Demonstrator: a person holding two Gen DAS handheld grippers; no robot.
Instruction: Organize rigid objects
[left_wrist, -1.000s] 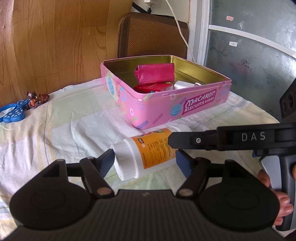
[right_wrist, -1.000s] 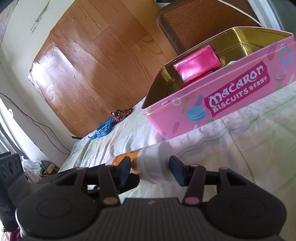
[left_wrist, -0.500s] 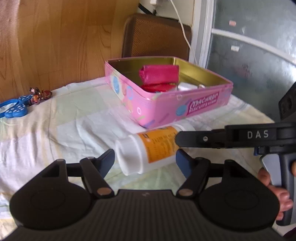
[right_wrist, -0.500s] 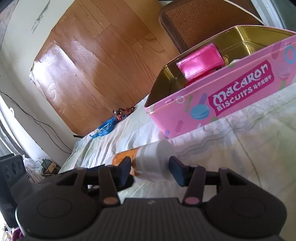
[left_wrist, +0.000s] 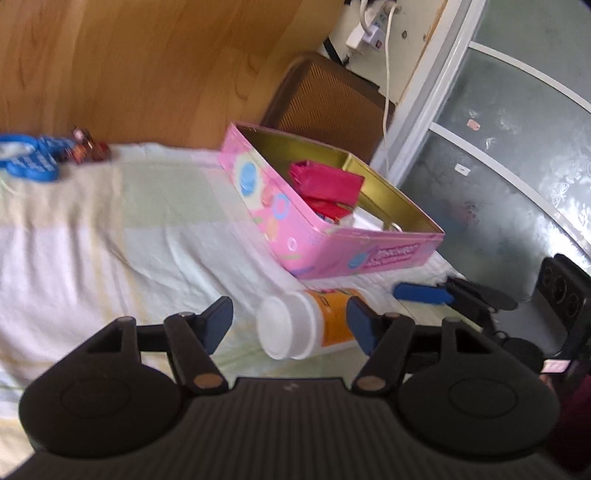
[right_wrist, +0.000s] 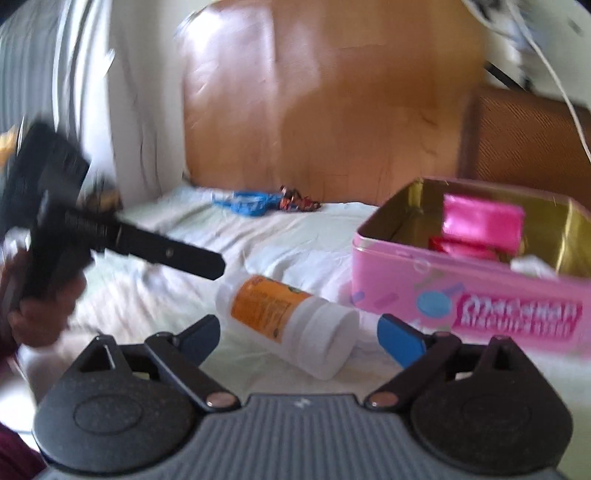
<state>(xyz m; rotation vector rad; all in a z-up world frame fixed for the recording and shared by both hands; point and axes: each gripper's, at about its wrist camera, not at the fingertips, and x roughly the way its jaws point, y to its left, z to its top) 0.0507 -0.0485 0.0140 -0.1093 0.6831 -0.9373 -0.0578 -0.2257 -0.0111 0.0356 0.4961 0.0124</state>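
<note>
A white bottle with an orange label (left_wrist: 306, 325) lies on its side on the cloth-covered table, just in front of the pink Macaron biscuit tin (left_wrist: 332, 251). My left gripper (left_wrist: 290, 323) is open, its fingers wide on either side of the bottle's cap end, not touching it. My right gripper (right_wrist: 299, 334) is open too, with the bottle (right_wrist: 291, 321) lying loose between and beyond its fingers. The tin (right_wrist: 472, 295) holds a magenta wallet (right_wrist: 482, 223), red packets and a white item.
A blue toy (left_wrist: 29, 160) and a small red-brown figure (left_wrist: 86, 149) lie at the table's far left edge. A brown chair back (left_wrist: 332, 99) stands behind the tin. A white cable hangs from a wall socket (left_wrist: 369, 33). A glass door is at the right.
Both grippers have swung and pulled back from the bottle. The right gripper's fingers have opened wider, and the bottle now lies loose on the cloth. Both views are motion-blurred.
</note>
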